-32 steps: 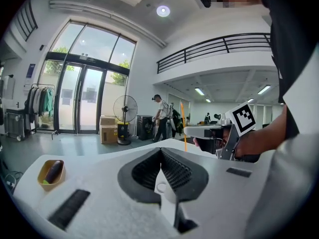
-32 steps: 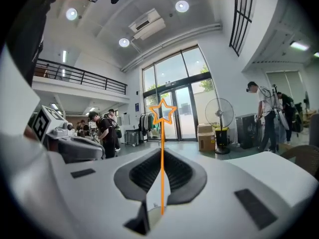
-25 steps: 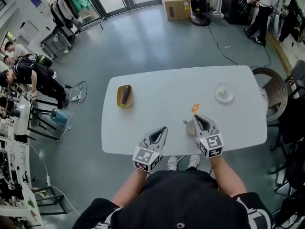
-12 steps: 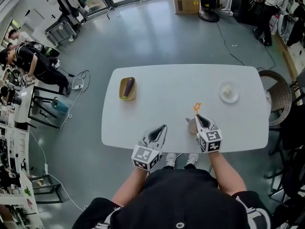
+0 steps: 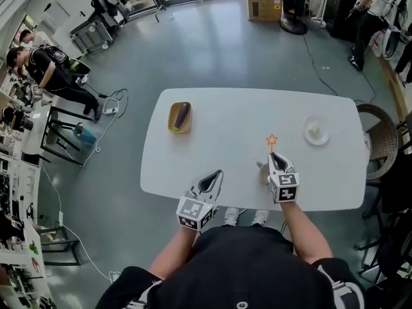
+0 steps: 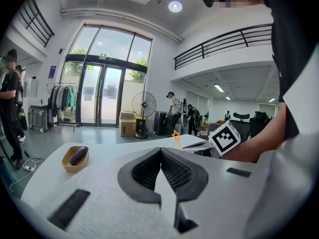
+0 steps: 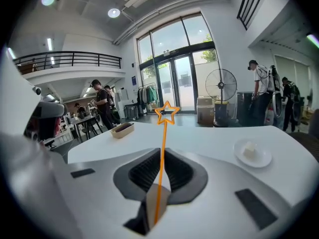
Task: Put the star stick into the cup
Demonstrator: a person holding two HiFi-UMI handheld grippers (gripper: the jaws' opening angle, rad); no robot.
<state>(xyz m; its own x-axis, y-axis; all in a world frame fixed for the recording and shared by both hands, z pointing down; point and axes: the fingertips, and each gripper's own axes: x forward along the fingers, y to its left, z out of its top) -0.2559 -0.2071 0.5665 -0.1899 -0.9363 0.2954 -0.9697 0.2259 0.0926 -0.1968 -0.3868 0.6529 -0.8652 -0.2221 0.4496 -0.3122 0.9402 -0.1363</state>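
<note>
Right gripper (image 7: 160, 176), clamped on the star stick (image 7: 163, 138), wants it vertical above the cup (image 5: 262, 171) at eight o'clock; left gripper (image 6: 160, 157) closed, empty

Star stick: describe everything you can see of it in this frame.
The star stick is a thin, straight orange rod, plastic-looking, topped by a hollow five-point star outline. The right gripper has its jaws shut on the lower shaft. The rest stands out beyond the jaw tips, star end away from the person, above the white table. Nothing but the jaws touches it, and it isn't in the cup.
</note>
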